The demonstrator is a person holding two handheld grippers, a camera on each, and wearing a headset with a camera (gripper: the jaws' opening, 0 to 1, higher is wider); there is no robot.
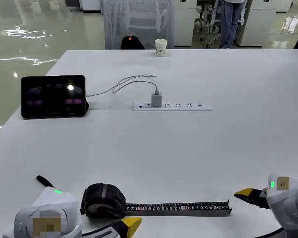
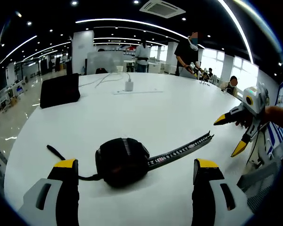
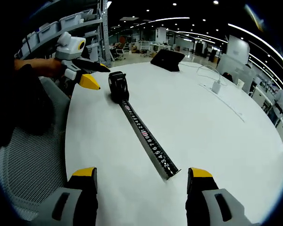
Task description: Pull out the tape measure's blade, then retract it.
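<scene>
Tape measure (image 1: 105, 200) sits at the near edge of the white desk (image 1: 213, 148), black round case on its side. The blade (image 1: 179, 208) is drawn out flat along the desk toward the right gripper, with its end hook (image 1: 230, 209) lying free. A thin black wrist strap (image 2: 54, 151) trails off the case on the far side from the blade.

Handling, as a guess:
- The case looks hard-shelled, compact and fairly weighty, so it should take a firm squeeze across its flat faces.
- The blade is thin sprung steel, stiff along its curve but quick to kink or twist.
- It is likely to whip back when released, so guide it home by the hook end.

Left tongs (image 3: 100, 77) are spread wide, one jaw on each side of the case, and clamp nothing. Right tongs (image 3: 141, 173) are also apart, with the hook just ahead of them and nothing held.

Further off, all well apart from the work:
- A dark tablet (image 1: 53, 96) is propped up on the desk.
- A white power strip (image 1: 171, 106) carries a charger (image 1: 156, 98), and a pale cable (image 1: 124, 83) loops from it to the tablet.
- A paper cup (image 1: 161, 47) stands near the far edge, with a mesh chair (image 1: 138, 22) beyond it.

Nothing lies across the blade's line, so the retract path looks open.
</scene>
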